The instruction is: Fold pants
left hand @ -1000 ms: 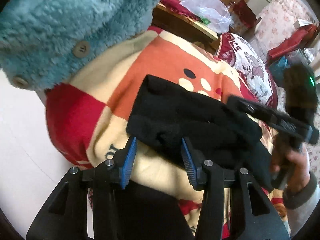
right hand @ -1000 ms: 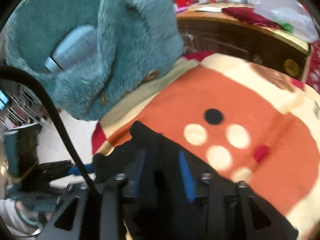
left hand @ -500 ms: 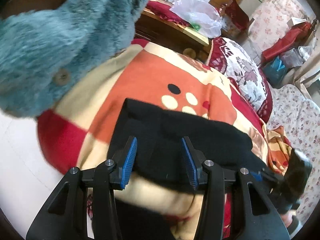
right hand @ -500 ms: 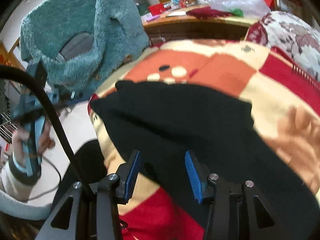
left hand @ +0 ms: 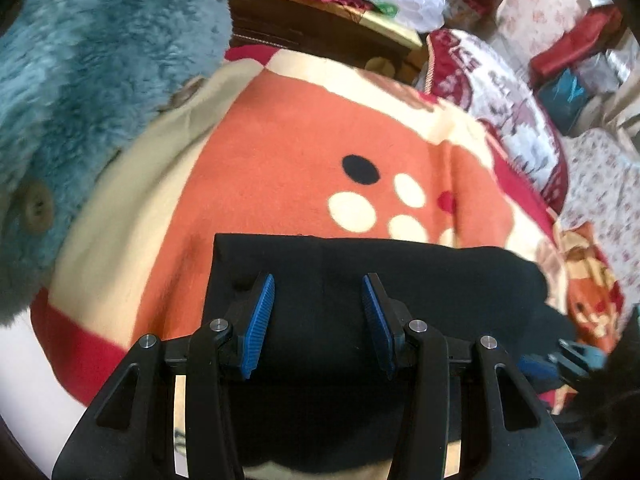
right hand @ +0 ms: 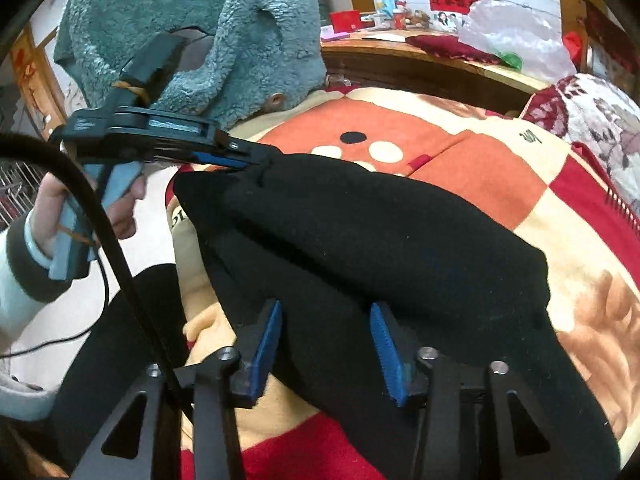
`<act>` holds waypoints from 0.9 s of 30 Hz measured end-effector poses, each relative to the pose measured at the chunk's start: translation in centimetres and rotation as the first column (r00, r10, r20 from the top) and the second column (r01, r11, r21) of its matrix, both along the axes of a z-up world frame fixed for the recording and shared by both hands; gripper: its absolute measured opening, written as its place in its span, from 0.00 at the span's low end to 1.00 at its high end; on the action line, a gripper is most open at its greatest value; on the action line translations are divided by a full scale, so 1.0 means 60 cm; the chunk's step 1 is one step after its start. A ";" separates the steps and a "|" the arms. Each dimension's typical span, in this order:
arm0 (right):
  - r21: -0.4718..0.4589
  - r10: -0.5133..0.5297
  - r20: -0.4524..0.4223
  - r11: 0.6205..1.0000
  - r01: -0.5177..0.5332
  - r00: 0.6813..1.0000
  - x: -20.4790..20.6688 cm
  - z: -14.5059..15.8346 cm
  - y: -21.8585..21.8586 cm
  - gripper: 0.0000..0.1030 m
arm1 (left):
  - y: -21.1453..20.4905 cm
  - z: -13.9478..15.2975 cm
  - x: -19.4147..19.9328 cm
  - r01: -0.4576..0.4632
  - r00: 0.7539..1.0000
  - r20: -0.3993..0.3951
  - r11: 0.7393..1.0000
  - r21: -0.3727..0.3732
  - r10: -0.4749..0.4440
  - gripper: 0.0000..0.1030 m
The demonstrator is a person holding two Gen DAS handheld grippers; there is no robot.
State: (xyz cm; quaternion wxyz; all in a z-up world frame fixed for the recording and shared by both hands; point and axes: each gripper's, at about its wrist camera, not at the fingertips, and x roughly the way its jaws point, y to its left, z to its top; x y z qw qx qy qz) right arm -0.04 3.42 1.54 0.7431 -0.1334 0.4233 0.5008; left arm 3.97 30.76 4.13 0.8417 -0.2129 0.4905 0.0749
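The black pants lie folded into a thick bundle on an orange, cream and red blanket. My left gripper is open, its blue pads spread over the left end of the bundle. In the right wrist view the pants stretch across the middle, and the left gripper's fingertips touch their far left corner. My right gripper is open, hovering over the near edge of the pants.
A fluffy teal coat with buttons hangs at the left, also in the right wrist view. A dark wooden headboard with a plastic bag runs behind. A floral pillow lies at the right. A black cable crosses the right wrist view.
Both grippers have moved in closer over the pants. The left gripper has come down onto the bundle's left end. The right gripper stays open over the near edge.
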 end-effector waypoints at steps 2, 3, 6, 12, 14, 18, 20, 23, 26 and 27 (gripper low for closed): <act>0.005 0.011 -0.021 1.000 -0.011 1.000 -0.002 0.004 0.000 0.18 | -0.003 -0.001 0.010 0.000 1.000 0.001 0.999 0.046 -0.001 0.43; 0.005 0.014 -0.035 1.000 -0.014 0.999 -0.003 0.006 -0.001 0.16 | -0.004 -0.003 0.016 -0.002 1.000 -0.009 0.998 0.063 0.003 0.43; 0.021 0.019 -0.096 1.000 -0.017 0.995 -0.005 0.007 -0.003 0.11 | 0.005 -0.009 0.025 -0.022 1.000 -0.014 0.998 0.063 0.023 0.44; 0.043 0.032 -0.194 0.999 -0.024 0.981 -0.023 -0.008 -0.018 0.09 | 0.008 -0.010 0.024 -0.024 1.000 0.009 0.998 0.053 0.023 0.43; 0.056 0.032 -0.245 0.998 -0.019 0.969 -0.017 -0.010 -0.025 0.09 | 0.012 -0.006 0.017 -0.034 0.999 0.014 0.999 0.024 0.033 0.43; 0.109 -0.058 -0.234 0.990 0.085 0.970 0.010 0.018 -0.067 0.10 | 0.009 0.022 -0.016 -0.017 0.998 0.061 0.999 -0.046 0.020 0.43; 0.154 -0.163 -0.249 0.966 0.206 0.955 0.046 0.036 -0.108 0.35 | -0.005 0.040 -0.039 0.003 0.995 0.098 0.999 -0.046 0.002 0.43; 0.176 -0.297 -0.311 0.915 0.362 0.903 0.110 0.044 -0.161 0.57 | -0.027 0.055 -0.071 0.032 0.990 0.140 0.995 -0.095 -0.018 0.43; 0.172 -0.315 -0.383 0.899 0.402 0.868 0.159 0.035 -0.170 0.57 | -0.054 0.053 -0.090 0.049 0.989 0.141 0.993 -0.106 -0.034 0.43; 0.167 -0.311 -0.394 0.901 0.400 0.865 0.173 0.033 -0.164 0.57 | -0.062 0.047 -0.092 0.049 0.991 0.128 0.994 -0.095 -0.037 0.46</act>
